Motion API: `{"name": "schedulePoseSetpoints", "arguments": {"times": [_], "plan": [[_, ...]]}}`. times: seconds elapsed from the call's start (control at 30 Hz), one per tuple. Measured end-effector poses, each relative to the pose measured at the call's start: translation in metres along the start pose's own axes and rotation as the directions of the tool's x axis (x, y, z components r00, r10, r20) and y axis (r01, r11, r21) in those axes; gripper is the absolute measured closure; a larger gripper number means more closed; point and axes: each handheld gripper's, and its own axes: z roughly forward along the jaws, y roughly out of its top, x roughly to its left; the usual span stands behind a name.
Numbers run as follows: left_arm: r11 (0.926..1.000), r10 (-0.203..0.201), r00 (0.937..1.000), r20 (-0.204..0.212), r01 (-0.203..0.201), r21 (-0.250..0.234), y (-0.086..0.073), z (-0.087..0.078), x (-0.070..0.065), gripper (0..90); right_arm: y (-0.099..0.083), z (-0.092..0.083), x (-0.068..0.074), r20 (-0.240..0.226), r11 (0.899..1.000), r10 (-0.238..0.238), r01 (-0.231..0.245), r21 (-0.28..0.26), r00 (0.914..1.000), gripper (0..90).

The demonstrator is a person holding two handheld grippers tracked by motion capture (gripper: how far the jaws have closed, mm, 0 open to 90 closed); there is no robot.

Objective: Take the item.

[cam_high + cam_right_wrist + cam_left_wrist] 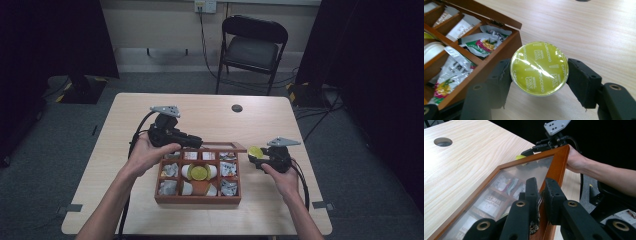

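Over the light wooden table (210, 117) we go, and both hands are busy. The left gripper (192, 142) reaches in from the left above the far edge of the wooden tea box (197, 199), which sits toward the near side of the table, centre.

In the left gripper view it's plain: the two black jaws are pinched narrow on the frame of the box's glass-panelled lid (524, 173), gripping its wooden edge and holding the lid raised, tilted above the compartments. Through the pane you can make out packets, blurred by the glass (labels not readable). Beyond the lid's far corner sits the other hand (575, 160) with its gripper.

Now the right gripper (253, 156), just beside the right wall of the box. Its jaws are clamped on either side of a yellow-green coffee capsule (539, 68), foil lid facing the camera, printed "Nescafé Dolce Gusto Cappuccino". The capsule hangs above bare tabletop, just outside the box's right wall, not in any compartment.

Inside the box, sachets (482, 42) with green and red print fill the right-hand compartments, white capsules lie in the middle row, and another yellow-green capsule (199, 173) rests in the centre.

Far side: a round cable hole (237, 108) in the tabletop and a black folding chair (254, 47) well beyond the table.
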Motion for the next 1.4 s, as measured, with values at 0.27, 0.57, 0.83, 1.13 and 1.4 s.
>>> {"name": "schedulePoseSetpoints", "arguments": {"times": [0.27,0.57,0.83,1.13,1.4], "plan": [[1.0,-0.002,1.0,-0.005,0.002,-0.002,0.0,0.0,0.0,81.6,-0.005,0.014,-0.002,0.006,0.999,-0.011,0.011,0.044,0.9999,37.0],[1.0,-0.003,1.0,-0.004,0.003,-0.001,0.0,0.0,-0.001,81.6,-0.012,0.021,-0.008,0.03,0.998,-0.008,0.006,0.067,0.9995,37.0],[1.0,0.0,1.0,0.004,0.0,0.005,0.0,0.001,-0.001,81.6,-0.013,0.022,-0.007,0.03,0.998,-0.007,0.005,0.063,0.9995,36.7],[0.9999,-0.016,0.9999,0.003,0.016,-0.003,-0.001,0.0,0.0,81.5,-0.01,0.016,-0.009,0.011,0.999,0.037,-0.038,0.023,0.9992,23.6],[0.9999,-0.017,0.9998,0.008,0.017,-0.001,-0.001,0.0,0.0,81.5,-0.009,-0.001,-0.007,0.02,0.999,0.04,-0.04,0.007,0.999,18.2]]}}
